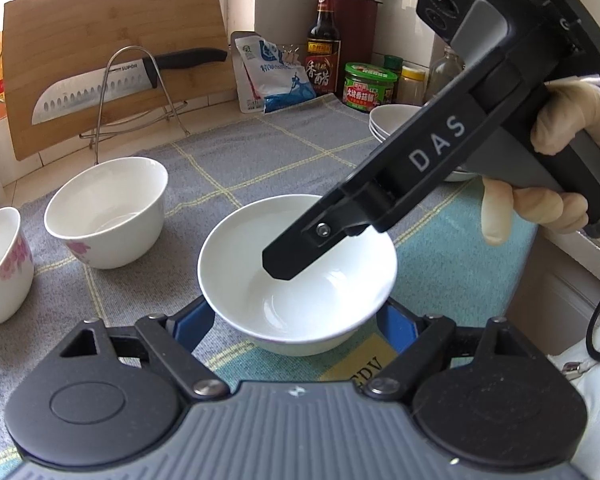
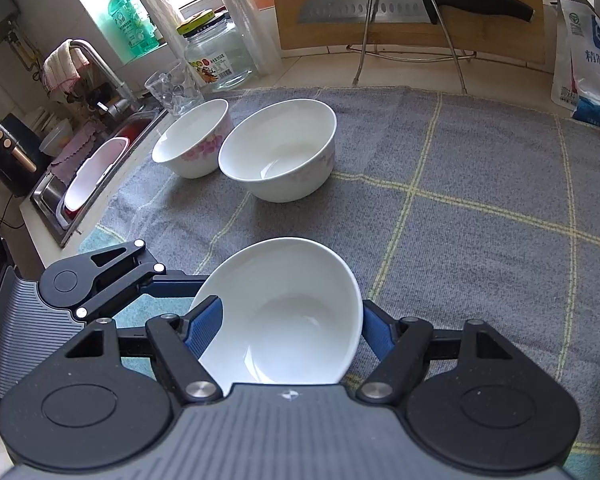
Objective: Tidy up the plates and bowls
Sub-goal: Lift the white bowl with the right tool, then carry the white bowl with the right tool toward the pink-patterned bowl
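Observation:
A plain white shallow bowl [image 1: 296,276] sits low over the checked cloth, right in front of both cameras. In the left wrist view my left gripper [image 1: 296,320] has its blue pads on either side of the bowl's base, jaws wide. My right gripper [image 1: 288,264] reaches in from the upper right, one black finger inside the bowl. In the right wrist view the same bowl [image 2: 284,312] lies tilted between the right gripper's [image 2: 288,332] blue pads [image 2: 206,330], which press its rim. Two deeper flowered bowls [image 1: 108,208] [image 1: 2,264] stand to the left.
A stack of white dishes [image 1: 392,122] sits at the back right by sauce bottles and jars [image 1: 368,88]. A cutting board [image 1: 112,68] with a knife on a wire rack leans on the back wall. A sink [image 2: 96,176], glass cup and jar lie left.

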The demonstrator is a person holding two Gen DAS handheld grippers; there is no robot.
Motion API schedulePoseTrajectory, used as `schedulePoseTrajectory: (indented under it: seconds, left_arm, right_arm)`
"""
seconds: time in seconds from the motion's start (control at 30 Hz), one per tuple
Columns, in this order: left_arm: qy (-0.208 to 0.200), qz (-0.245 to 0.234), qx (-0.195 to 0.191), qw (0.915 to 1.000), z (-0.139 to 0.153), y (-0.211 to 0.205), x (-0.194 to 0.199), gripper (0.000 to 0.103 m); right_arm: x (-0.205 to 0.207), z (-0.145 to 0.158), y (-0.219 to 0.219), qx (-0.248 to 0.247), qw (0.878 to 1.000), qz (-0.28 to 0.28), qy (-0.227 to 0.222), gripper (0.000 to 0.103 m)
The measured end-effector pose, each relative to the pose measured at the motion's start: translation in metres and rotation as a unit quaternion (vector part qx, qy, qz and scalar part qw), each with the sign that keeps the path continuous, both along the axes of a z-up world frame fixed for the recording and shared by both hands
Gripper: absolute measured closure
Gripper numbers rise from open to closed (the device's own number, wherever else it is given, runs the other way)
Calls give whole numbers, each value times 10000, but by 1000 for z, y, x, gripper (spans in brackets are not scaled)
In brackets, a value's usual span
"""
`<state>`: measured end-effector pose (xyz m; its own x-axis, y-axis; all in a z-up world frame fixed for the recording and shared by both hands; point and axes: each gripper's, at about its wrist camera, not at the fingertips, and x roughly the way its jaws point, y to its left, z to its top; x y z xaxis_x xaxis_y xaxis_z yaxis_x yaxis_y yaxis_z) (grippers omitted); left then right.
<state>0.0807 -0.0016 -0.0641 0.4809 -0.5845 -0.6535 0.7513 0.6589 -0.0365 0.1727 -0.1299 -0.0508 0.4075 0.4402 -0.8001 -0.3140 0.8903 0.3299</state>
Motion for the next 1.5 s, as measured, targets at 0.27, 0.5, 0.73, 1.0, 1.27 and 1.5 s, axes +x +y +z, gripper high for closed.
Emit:
schedulePoseTrajectory:
  seconds: [0.27,0.5,0.73,1.0,1.27,1.5]
  left_arm:
    - [126,-84,-86,9998,1,12,0,9]
    - [208,417,-5,9989,7,54,7,8]
    - [-100,1320,-36,9912,14,78,31,8]
    - [-342,1489,8,9883,10,67,62,8]
    - [-387,1423,-60,9891,4,52,81,4]
    - [-418,1342,14,9901,1,41,94,4]
  right_arm:
    - [-1,5,-1,20,9999,-9,-118,5]
    - [8,19,4,-145,9992,134,-343,1]
    - [29,28,18,-413,9969,267,-609,0]
    - [53,25,30,-817,9929,275,-820,0]
    - [78,27,38,-991,9897,394,-958,0]
    - [101,20,44,-894,9904,579,-885,0]
